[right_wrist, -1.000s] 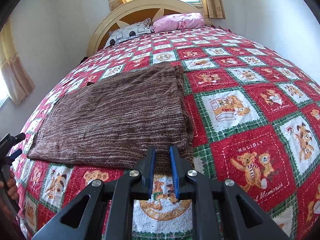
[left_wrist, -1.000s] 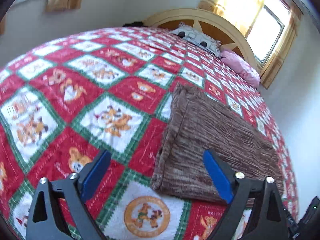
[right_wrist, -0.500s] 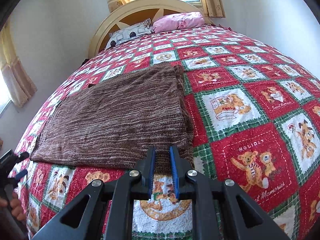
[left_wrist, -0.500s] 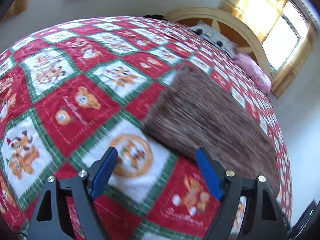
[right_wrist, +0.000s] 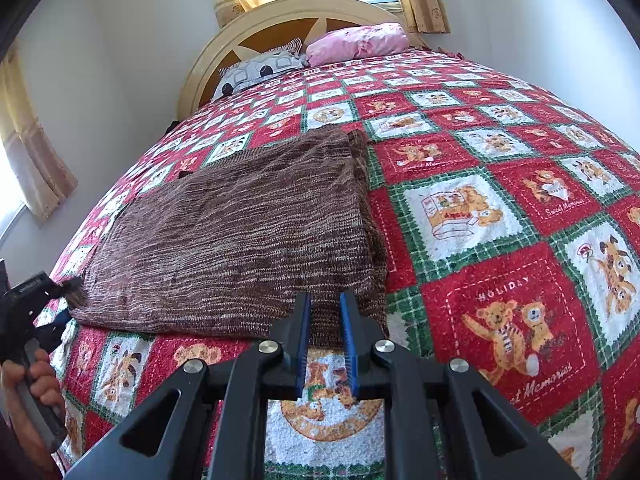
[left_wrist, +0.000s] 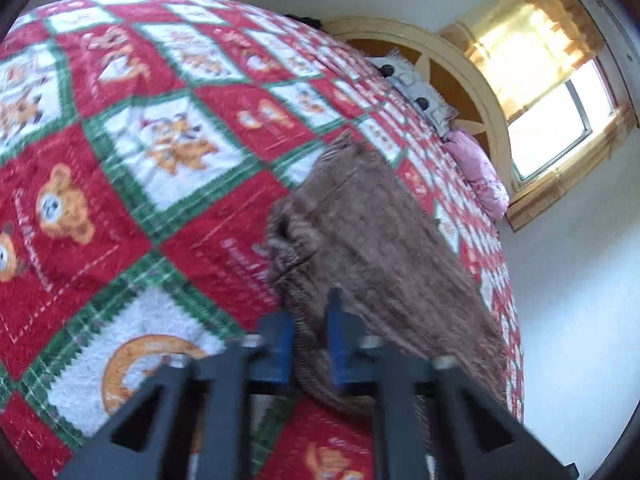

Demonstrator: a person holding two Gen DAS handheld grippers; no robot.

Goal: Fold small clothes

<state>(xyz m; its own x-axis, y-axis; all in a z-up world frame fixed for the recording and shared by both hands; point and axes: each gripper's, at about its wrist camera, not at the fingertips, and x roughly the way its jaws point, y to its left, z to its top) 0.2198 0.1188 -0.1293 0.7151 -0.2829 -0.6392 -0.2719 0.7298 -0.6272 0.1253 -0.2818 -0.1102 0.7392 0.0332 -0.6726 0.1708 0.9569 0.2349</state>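
A brown knitted garment [right_wrist: 240, 236] lies folded flat on the bed quilt [right_wrist: 500, 220]. My right gripper [right_wrist: 325, 312] is shut on the garment's near right corner. In the left wrist view, my left gripper [left_wrist: 310, 320] is shut on the near left corner of the garment [left_wrist: 380, 240], which bunches up just ahead of the blue pads [left_wrist: 280, 336]. The left gripper also shows in the right wrist view [right_wrist: 36, 296], pinching that corner, held by a hand.
The quilt is red, green and white with teddy bear squares. A patterned pillow [right_wrist: 256, 70] and a pink pillow [right_wrist: 356, 42] lie at the headboard [right_wrist: 280, 20]. Windows with curtains stand behind the headboard and on the left wall.
My left gripper was open away from the garment; it has moved in and shut on the near left corner. The right gripper has stayed shut on its corner.
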